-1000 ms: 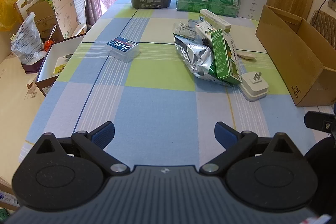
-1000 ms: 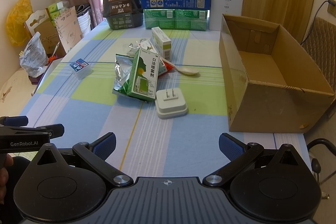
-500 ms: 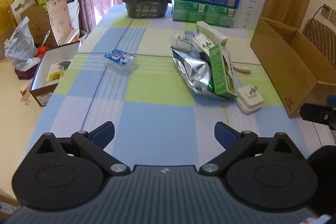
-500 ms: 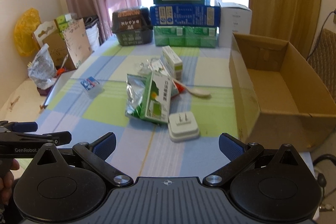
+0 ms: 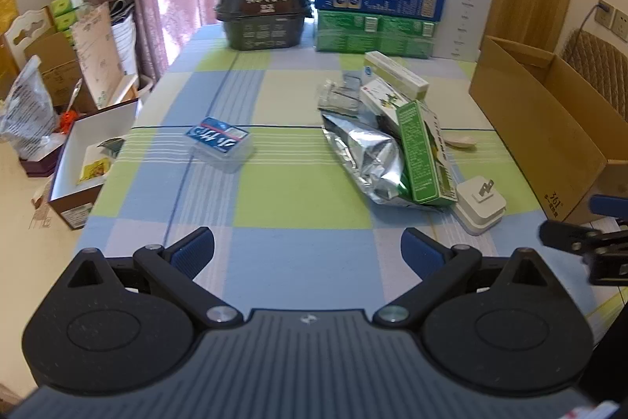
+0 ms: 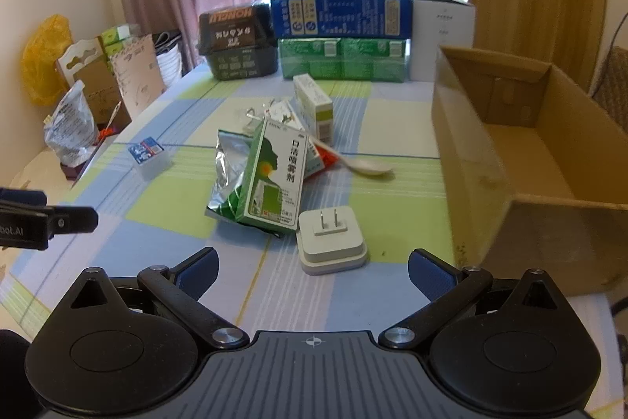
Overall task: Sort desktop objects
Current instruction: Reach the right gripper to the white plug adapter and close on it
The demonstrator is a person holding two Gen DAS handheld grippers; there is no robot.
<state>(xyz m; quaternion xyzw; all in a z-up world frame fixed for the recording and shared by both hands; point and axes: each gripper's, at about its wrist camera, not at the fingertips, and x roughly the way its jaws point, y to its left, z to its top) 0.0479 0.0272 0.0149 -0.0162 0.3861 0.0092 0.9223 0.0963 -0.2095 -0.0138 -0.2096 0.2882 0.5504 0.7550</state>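
Observation:
A pile lies mid-table: a green spray box (image 6: 276,175) (image 5: 422,152) on a silver foil pouch (image 5: 365,152) (image 6: 225,167), a white medicine box (image 6: 314,105) (image 5: 394,71), a white spoon (image 6: 363,165) and a white plug adapter (image 6: 331,240) (image 5: 481,199). A small blue-topped clear box (image 5: 219,142) (image 6: 149,154) sits apart to the left. My left gripper (image 5: 308,254) is open and empty above the near table. My right gripper (image 6: 312,271) is open and empty, just short of the adapter. An open cardboard box (image 6: 522,152) (image 5: 537,128) stands at the right.
Stacked cartons (image 6: 341,14) and a black noodle tub (image 6: 235,42) (image 5: 263,10) line the far table edge. Bags and boxes (image 5: 82,152) sit on the floor left of the table. The checked tablecloth (image 5: 298,191) covers the table.
Both grippers have risen and tilted up a little and moved forward; the pile and adapter look closer in the right wrist view. Both stay open. Nothing on the table has moved.

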